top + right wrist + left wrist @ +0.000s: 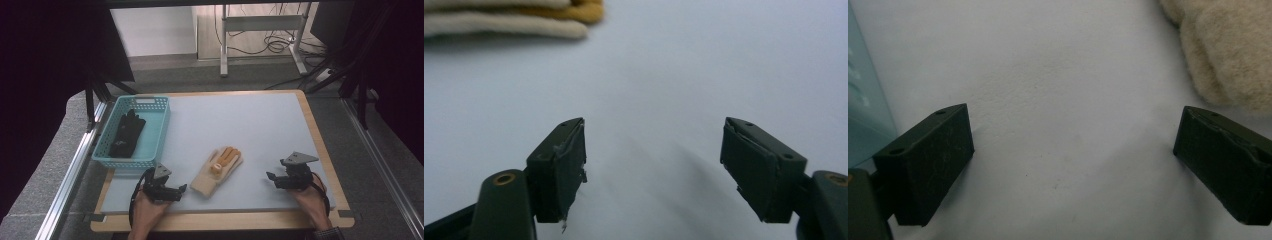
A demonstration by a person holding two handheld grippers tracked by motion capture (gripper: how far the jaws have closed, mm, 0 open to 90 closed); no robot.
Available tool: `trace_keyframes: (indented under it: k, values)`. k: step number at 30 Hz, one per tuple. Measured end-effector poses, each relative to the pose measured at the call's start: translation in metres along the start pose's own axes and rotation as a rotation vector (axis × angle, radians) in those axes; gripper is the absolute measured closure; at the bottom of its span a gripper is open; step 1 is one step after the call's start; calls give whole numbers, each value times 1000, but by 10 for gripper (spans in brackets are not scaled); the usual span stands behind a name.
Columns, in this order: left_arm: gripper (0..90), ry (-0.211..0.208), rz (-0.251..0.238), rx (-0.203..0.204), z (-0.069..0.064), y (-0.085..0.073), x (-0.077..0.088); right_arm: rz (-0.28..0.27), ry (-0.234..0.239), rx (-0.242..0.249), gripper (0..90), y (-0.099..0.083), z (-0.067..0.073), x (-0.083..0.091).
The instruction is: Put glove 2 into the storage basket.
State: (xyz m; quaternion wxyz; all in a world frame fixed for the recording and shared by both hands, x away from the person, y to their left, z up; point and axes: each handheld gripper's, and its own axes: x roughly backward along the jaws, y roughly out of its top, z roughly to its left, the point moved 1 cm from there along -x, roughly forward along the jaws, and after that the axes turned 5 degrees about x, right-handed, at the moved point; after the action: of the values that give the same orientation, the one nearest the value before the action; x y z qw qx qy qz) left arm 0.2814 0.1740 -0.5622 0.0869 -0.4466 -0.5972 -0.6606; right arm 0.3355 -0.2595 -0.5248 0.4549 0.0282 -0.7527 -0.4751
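A cream glove with orange fingers (218, 169) lies flat on the pale grey mat (250, 130), near the front middle. My left gripper (181, 189) rests just left of the glove's cuff, jaws pointing right and open; in the left gripper view (1073, 150) nothing lies between them and the fuzzy cuff (1228, 55) sits at the upper right. My right gripper (270, 177) hovers to the right of the glove, open and empty (654, 165); the glove's fingers (514, 20) show at the top left of the right gripper view. A black glove (127, 132) lies in the turquoise basket (155, 145).
The basket stands at the mat's left edge, close behind my left gripper; its wall (863, 115) shows at the left of the left gripper view. A wooden board (320, 150) frames the mat. Metal rails (70, 175) run along both sides of the table.
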Motion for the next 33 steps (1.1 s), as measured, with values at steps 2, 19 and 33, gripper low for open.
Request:
trace_keyframes:
  k: [2,19,33]
  values:
    - [27,0,1,1,0,0,0,20,-10,2,234,-4,-1,-3]
    - [39,-40,21,1,1,3,4,38,-15,-41,164,-10,-3,-9]
    - [30,-182,-26,-16,-20,33,26,37,-15,-41,164,-10,-3,-9]
